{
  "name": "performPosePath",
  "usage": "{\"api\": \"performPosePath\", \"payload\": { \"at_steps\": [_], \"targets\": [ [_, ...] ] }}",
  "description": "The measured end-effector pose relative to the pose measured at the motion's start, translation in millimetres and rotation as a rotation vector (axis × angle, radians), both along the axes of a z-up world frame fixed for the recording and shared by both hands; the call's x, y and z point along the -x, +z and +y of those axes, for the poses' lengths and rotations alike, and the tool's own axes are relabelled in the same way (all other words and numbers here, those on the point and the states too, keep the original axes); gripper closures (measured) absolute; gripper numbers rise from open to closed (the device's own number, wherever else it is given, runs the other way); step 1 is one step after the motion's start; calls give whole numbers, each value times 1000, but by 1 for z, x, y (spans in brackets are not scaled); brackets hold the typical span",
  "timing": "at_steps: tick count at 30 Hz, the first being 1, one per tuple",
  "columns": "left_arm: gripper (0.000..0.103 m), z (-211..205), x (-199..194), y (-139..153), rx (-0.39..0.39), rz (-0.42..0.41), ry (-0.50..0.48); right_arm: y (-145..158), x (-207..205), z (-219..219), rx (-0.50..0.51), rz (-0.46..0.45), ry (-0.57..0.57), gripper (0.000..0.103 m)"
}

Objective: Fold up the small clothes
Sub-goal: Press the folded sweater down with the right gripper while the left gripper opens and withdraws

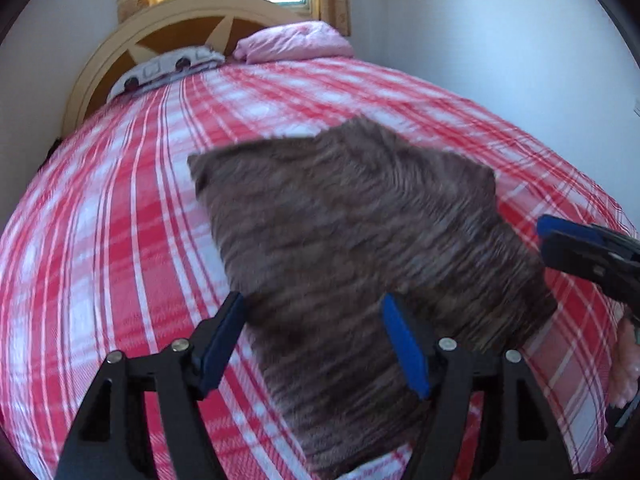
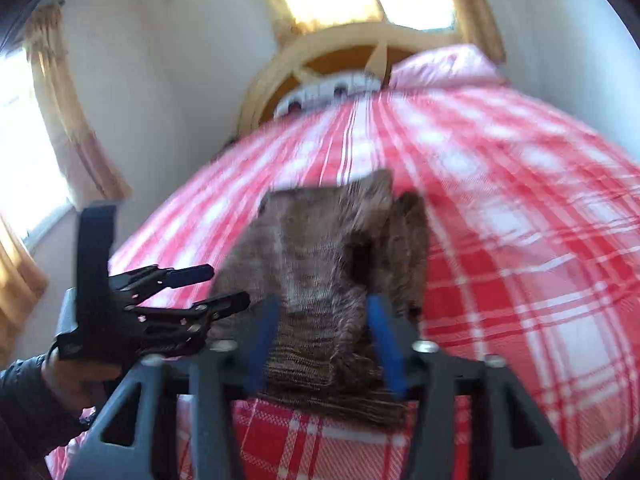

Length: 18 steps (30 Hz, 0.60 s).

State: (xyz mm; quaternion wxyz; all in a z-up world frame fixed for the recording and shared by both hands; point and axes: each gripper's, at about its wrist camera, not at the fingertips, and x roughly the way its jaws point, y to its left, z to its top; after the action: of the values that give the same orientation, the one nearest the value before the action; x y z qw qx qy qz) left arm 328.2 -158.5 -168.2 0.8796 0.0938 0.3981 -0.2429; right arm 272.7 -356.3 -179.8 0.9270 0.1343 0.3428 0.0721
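Note:
A small brown knitted garment (image 1: 352, 232) lies on the red and white checked bedspread (image 1: 120, 220). In the left wrist view my left gripper (image 1: 314, 316) is open, its blue-padded fingers spread over the garment's near end. My right gripper (image 1: 560, 240) enters at the right edge beside the garment. In the right wrist view the garment (image 2: 320, 256) is partly raised and bunched, its ribbed hem between the fingers of my right gripper (image 2: 324, 312), which stand apart around it. My left gripper (image 2: 216, 288) shows open at the left, by the garment's edge.
A pink pillow (image 1: 292, 42) and a white patterned pillow (image 1: 168, 68) lie at the headboard (image 1: 160, 24). Yellow curtains (image 2: 68, 100) and bright windows are behind. White walls flank the bed. The person's dark sleeve (image 2: 32, 400) is at lower left.

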Motion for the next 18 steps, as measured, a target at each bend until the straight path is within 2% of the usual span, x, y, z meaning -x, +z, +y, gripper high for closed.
{"api": "performPosePath", "payload": {
  "at_steps": [1, 2, 6, 12, 15, 18],
  "targets": [
    [30, -1, 1, -6, -10, 18, 3, -7, -6, -2, 4, 44, -14, 92],
    [30, 0, 1, -10, -18, 30, 5, -15, -10, -5, 13, 83, -42, 98],
    [29, 6, 9, -24, 9, 70, -12, -36, 4, -11, 13, 153, -29, 99],
    [21, 9, 5, -24, 34, 67, 3, -24, 3, -11, 52, 190, -9, 98],
    [12, 9, 9, -25, 17, 41, 22, 0, -2, -12, 95, 134, -47, 97],
    [8, 8, 6, -28, 10, 51, 33, 21, -15, -13, 116, 62, -71, 97]
  ]
}}
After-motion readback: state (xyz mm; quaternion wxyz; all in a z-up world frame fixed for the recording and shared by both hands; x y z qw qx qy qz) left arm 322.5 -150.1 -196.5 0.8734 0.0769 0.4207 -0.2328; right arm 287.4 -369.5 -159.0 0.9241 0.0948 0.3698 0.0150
